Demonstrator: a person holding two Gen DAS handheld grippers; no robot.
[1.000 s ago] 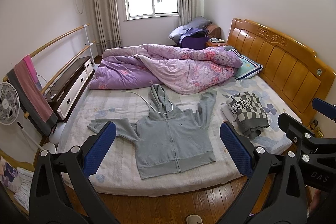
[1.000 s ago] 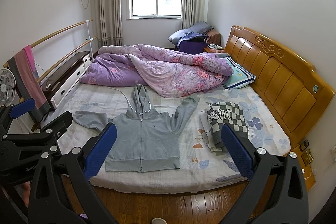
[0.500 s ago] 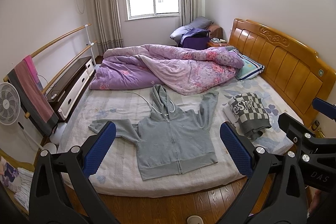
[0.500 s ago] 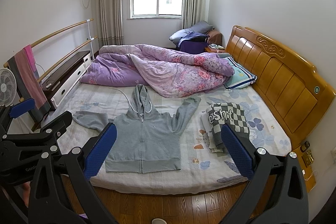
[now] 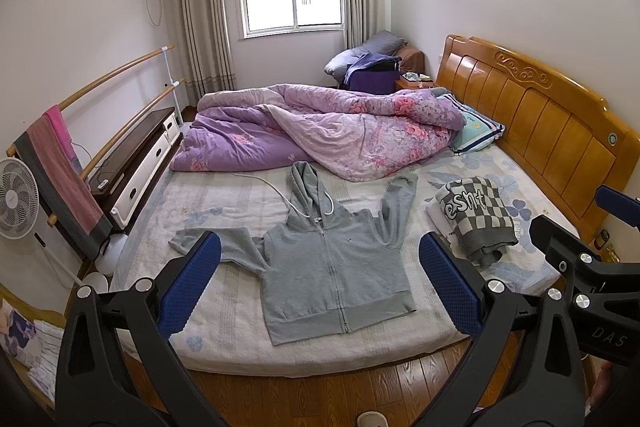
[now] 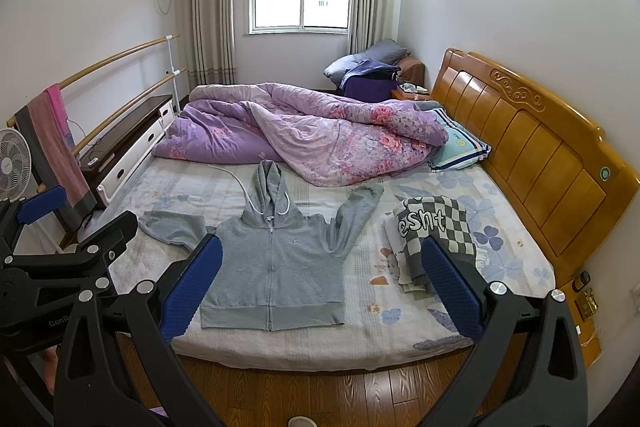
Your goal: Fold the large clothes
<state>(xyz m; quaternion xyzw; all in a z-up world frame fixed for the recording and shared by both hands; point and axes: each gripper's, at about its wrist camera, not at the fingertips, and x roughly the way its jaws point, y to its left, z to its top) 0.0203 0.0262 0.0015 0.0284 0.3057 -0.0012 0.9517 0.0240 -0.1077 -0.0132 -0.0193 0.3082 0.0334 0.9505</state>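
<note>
A grey zip hoodie (image 5: 332,263) lies flat, front up, on the bed (image 5: 224,339), hood toward the far side, one sleeve out to the left, the other angled up to the right. It also shows in the right wrist view (image 6: 280,263). My left gripper (image 5: 320,283) is open and empty, held above the floor short of the bed's near edge. My right gripper (image 6: 320,287) is open and empty too, at about the same distance. Each gripper appears at the edge of the other's view.
A folded pile topped by a checkered garment (image 5: 476,215) lies right of the hoodie. A bunched purple floral duvet (image 5: 320,131) fills the far half of the bed. A wooden headboard (image 5: 540,115) stands right; a fan (image 5: 16,203) and towel rail stand left.
Both grippers have edged slightly nearer the bed; the hoodie sits a little larger in both views. Jaws stay open.
</note>
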